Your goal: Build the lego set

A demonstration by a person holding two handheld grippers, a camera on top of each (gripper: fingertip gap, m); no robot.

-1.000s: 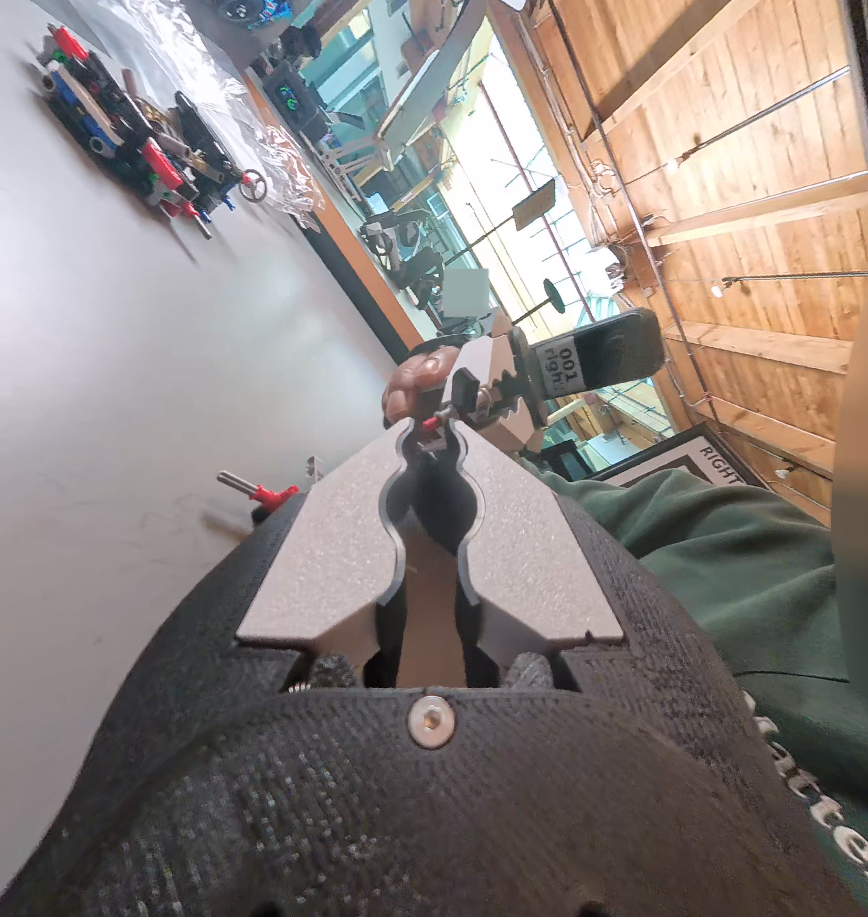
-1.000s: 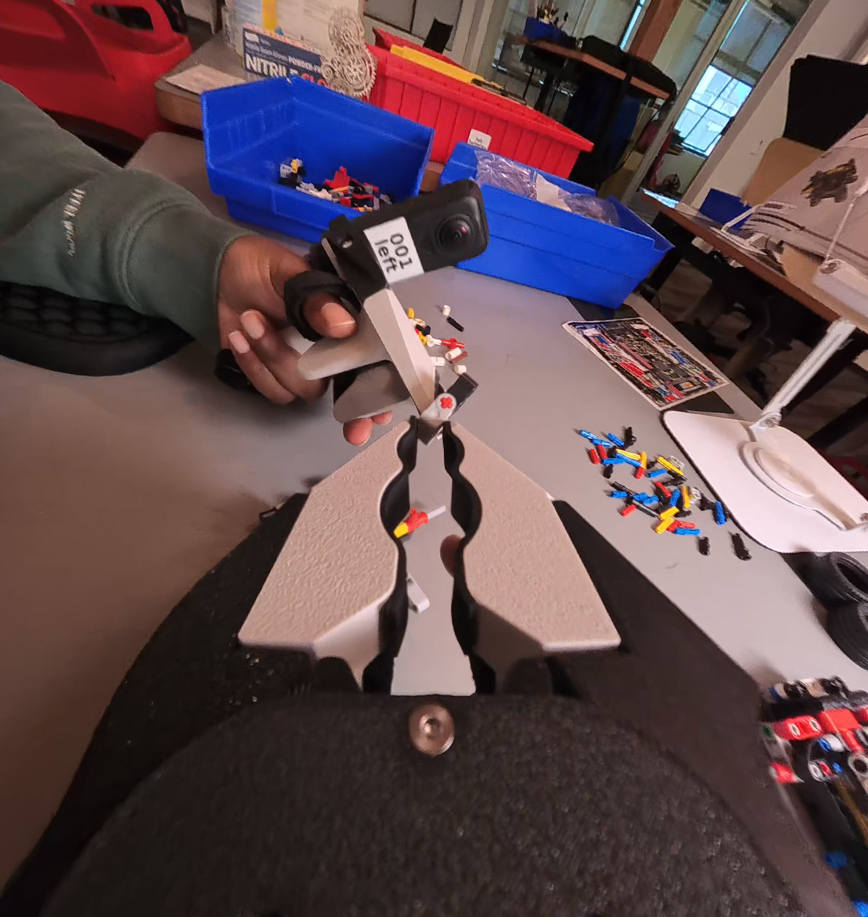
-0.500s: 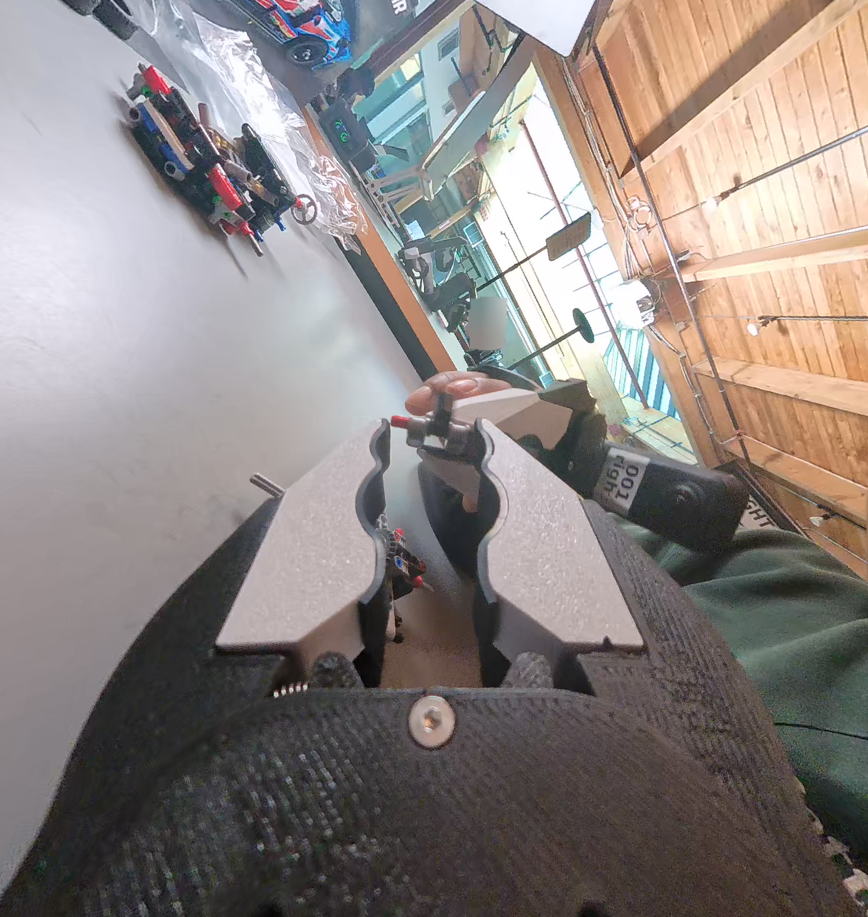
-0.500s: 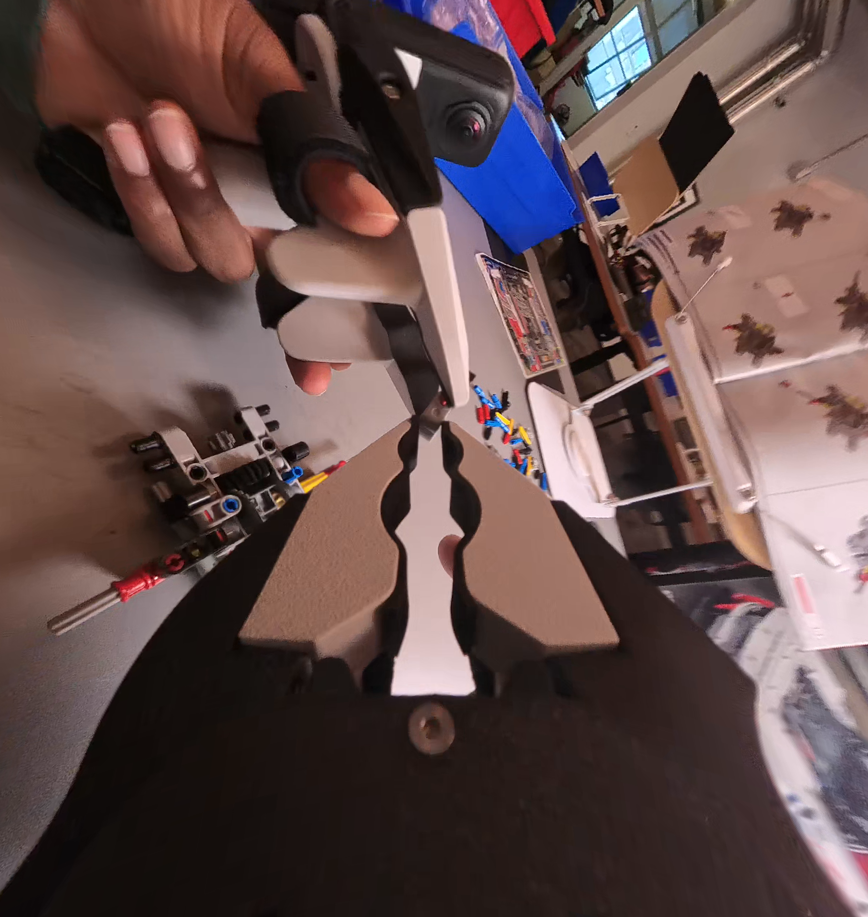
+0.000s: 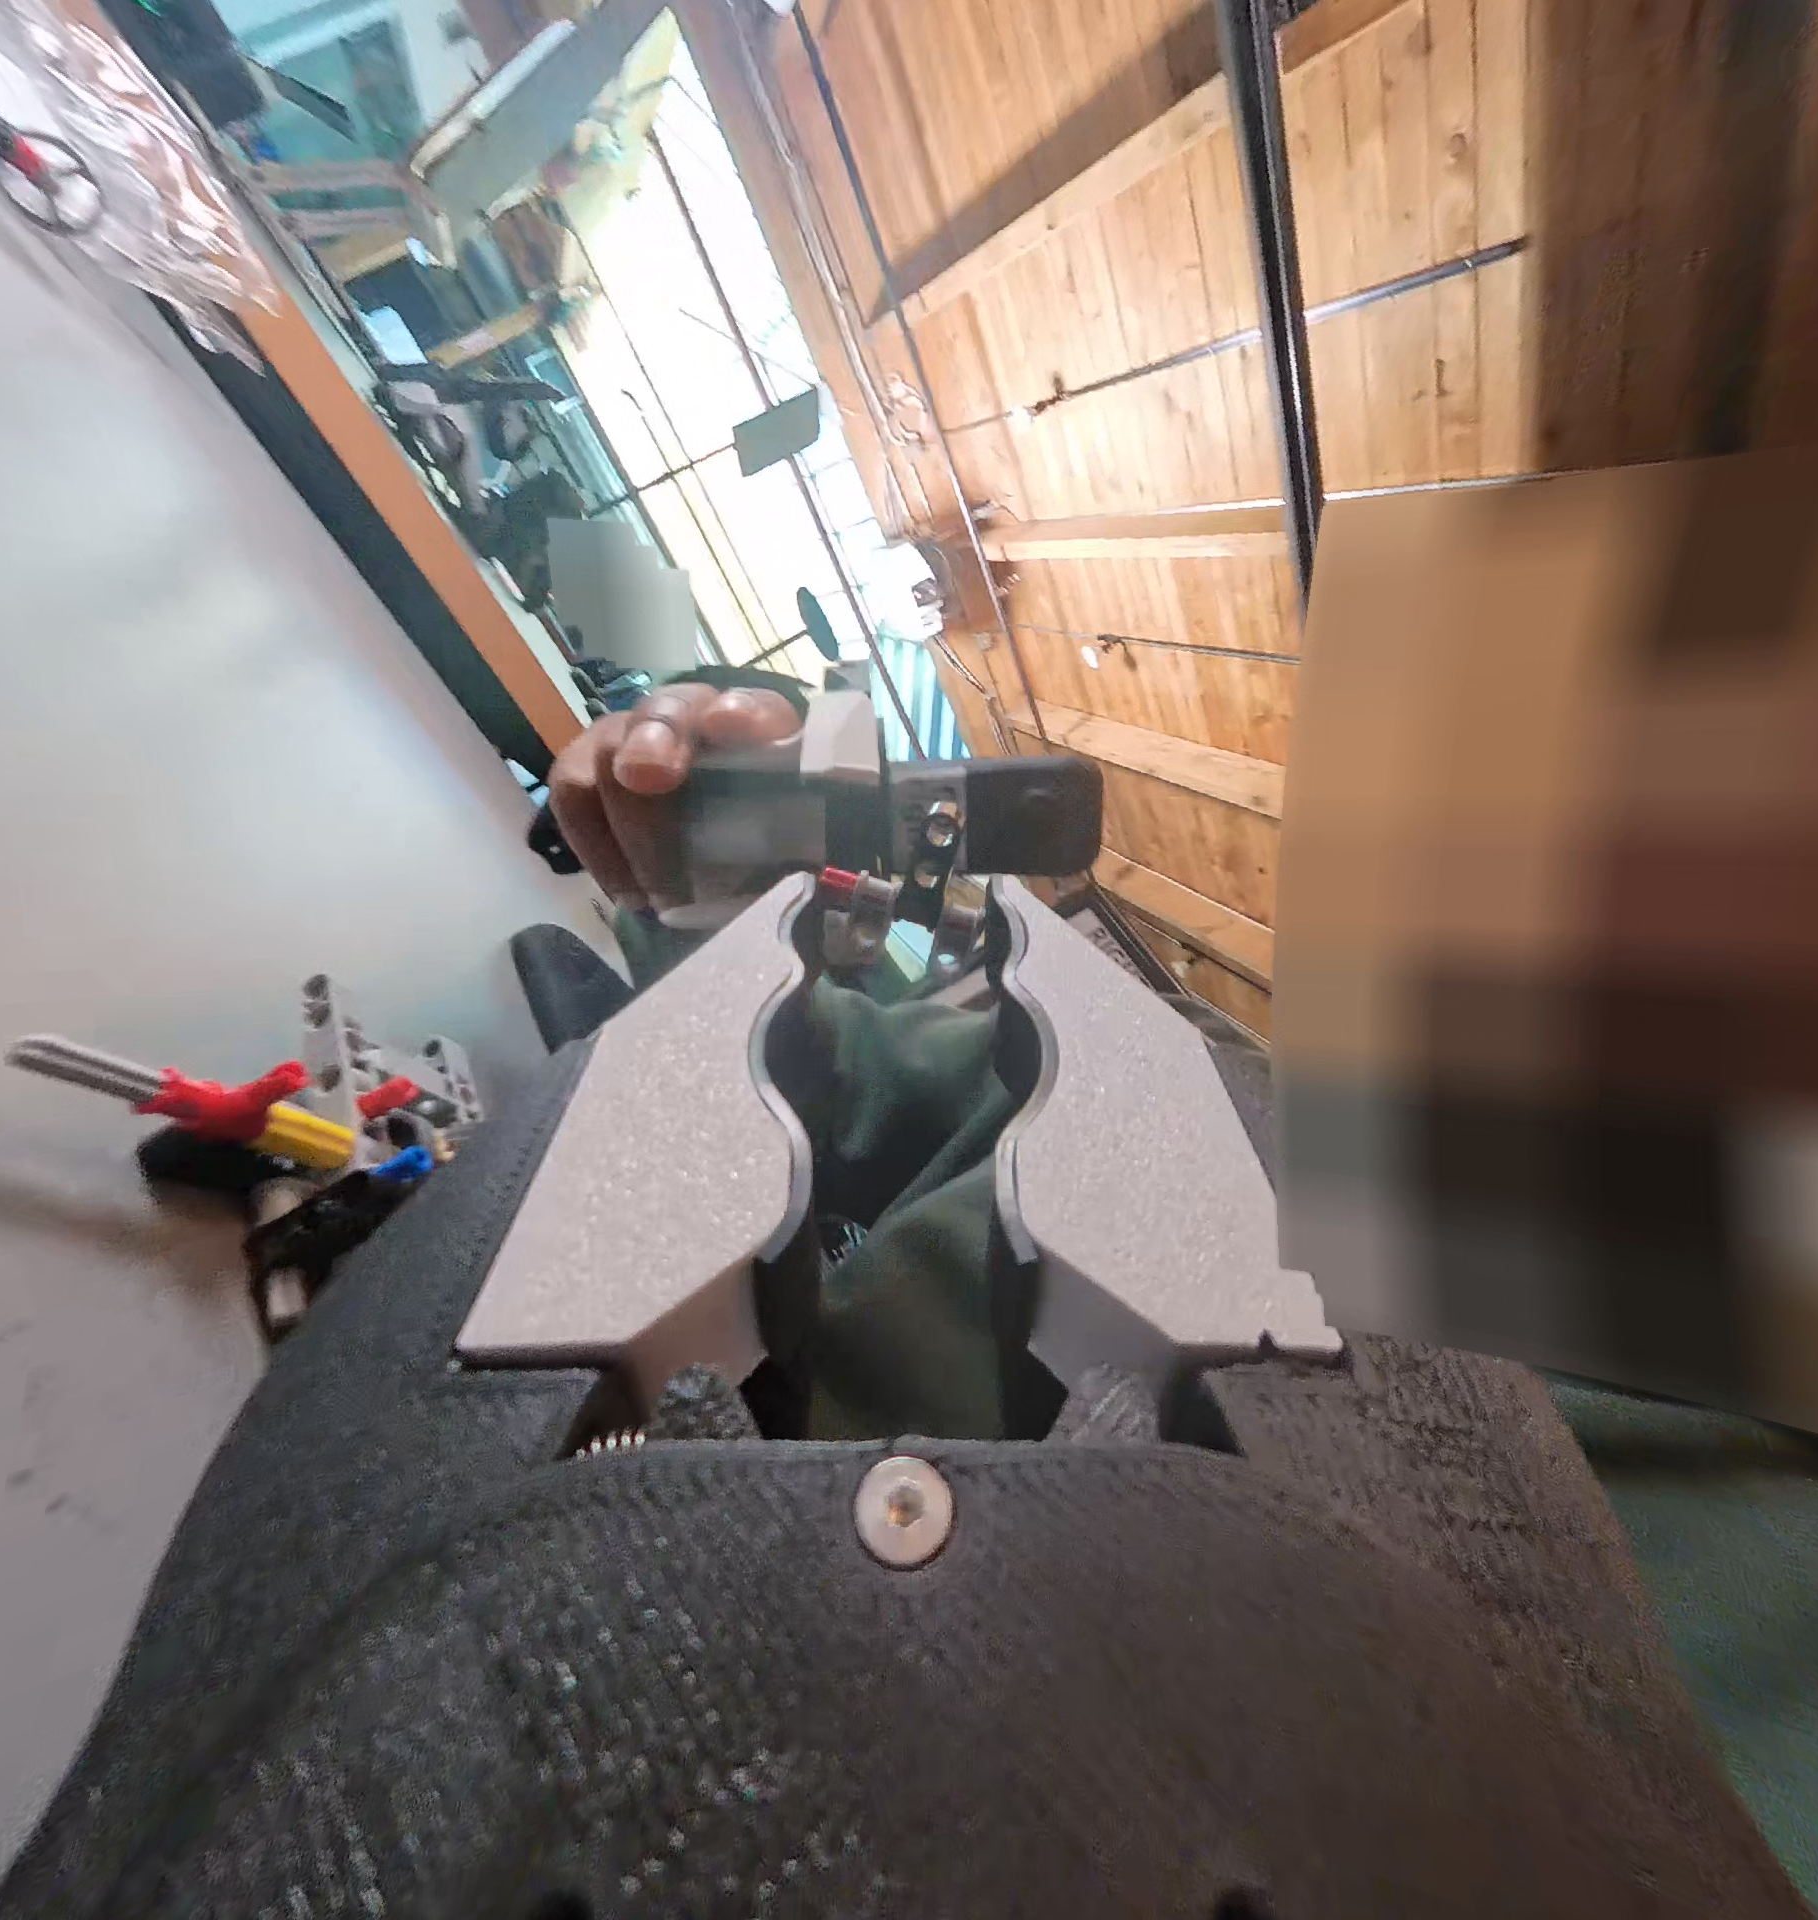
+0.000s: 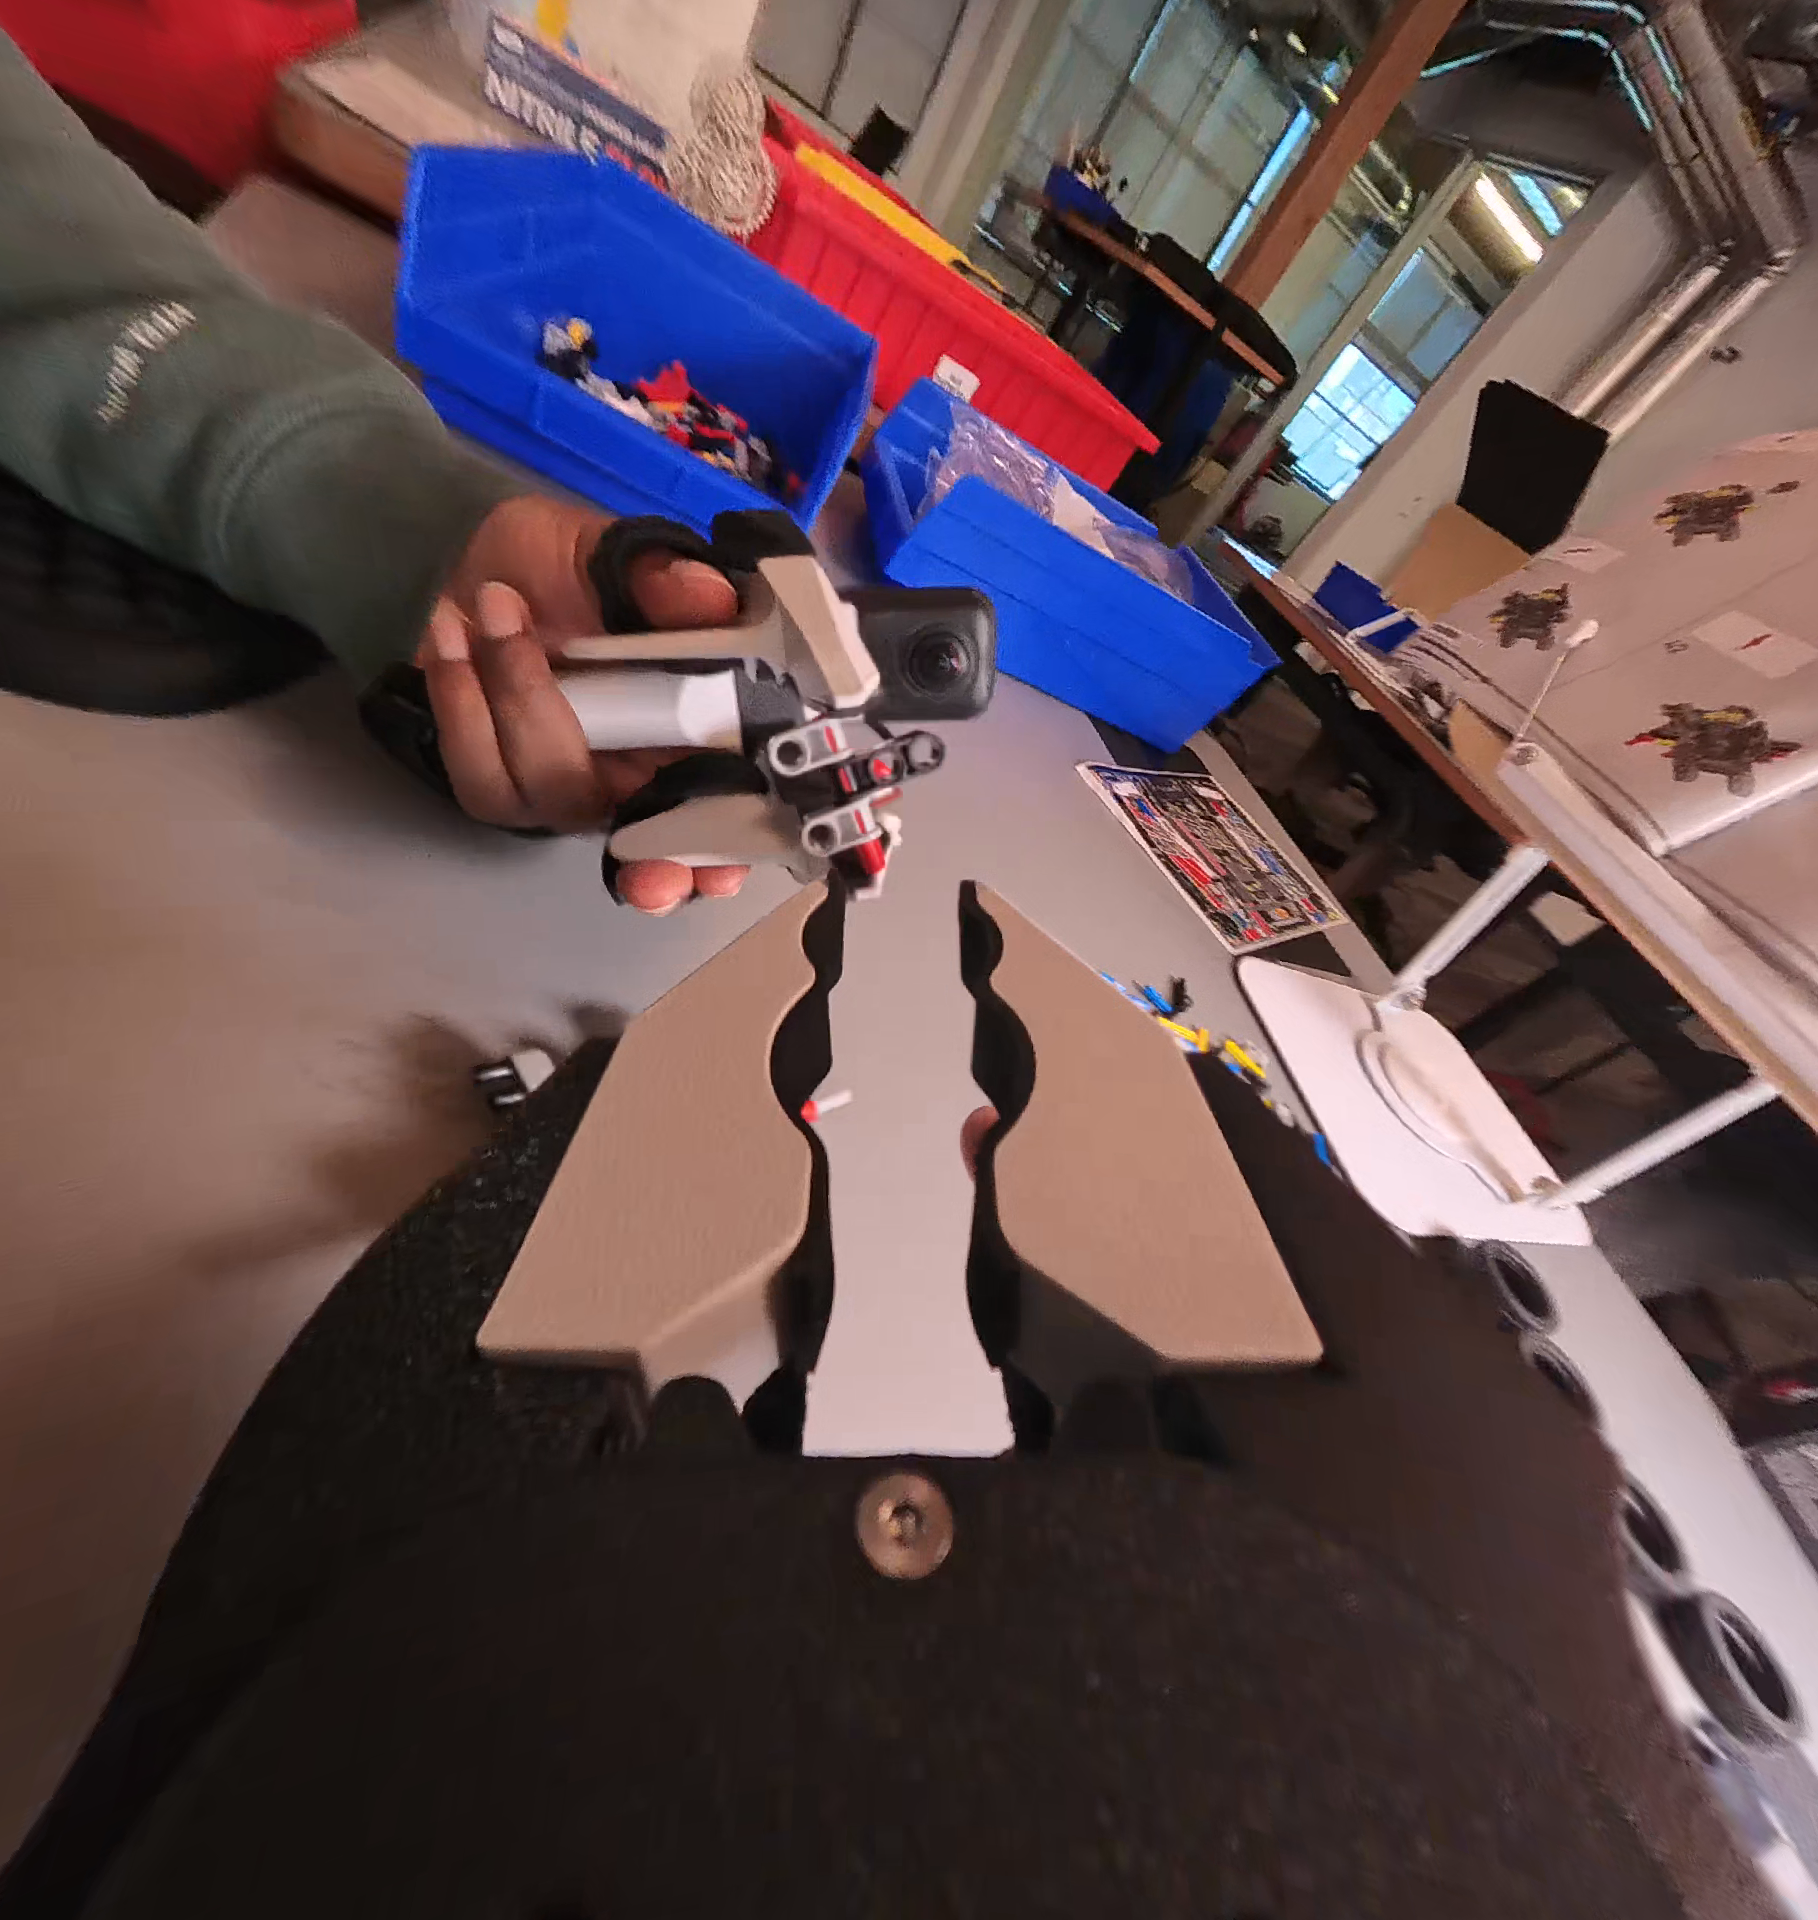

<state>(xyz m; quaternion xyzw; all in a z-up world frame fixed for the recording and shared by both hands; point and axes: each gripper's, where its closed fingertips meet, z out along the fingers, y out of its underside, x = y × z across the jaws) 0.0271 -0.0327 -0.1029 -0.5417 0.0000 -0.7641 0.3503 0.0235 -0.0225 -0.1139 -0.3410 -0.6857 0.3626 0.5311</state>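
My left gripper point(image 5: 900, 894) is shut on a small lego assembly point(image 5: 855, 914) of grey beams and red pins, held up off the grey table point(image 5: 157, 727). In the right wrist view the same assembly point(image 6: 843, 790) sits at the tip of the left gripper, with a hand around its handle. My right gripper point(image 6: 900, 899) is open and empty, its tips just below and right of the assembly without touching it. It also shows in the left wrist view point(image 5: 780, 821), facing mine. A larger lego sub-assembly point(image 5: 292, 1122) with a grey axle, red and yellow parts lies on the table at the left.
Two blue bins point(image 6: 624, 312) point(image 6: 1071, 592) and a red bin point(image 6: 946, 281) stand at the back. A printed sheet point(image 6: 1206, 862), loose coloured pins point(image 6: 1196, 1029), a white lamp base point(image 6: 1404, 1091) and black tyres point(image 6: 1715, 1662) lie to the right. A green sleeve point(image 6: 209, 436) crosses the left. The tips of both grippers are at nearly the same place.
My right gripper has opened and drawn back from the small assembly. My left gripper has closed on it and now holds it alone. Both views have swung round.
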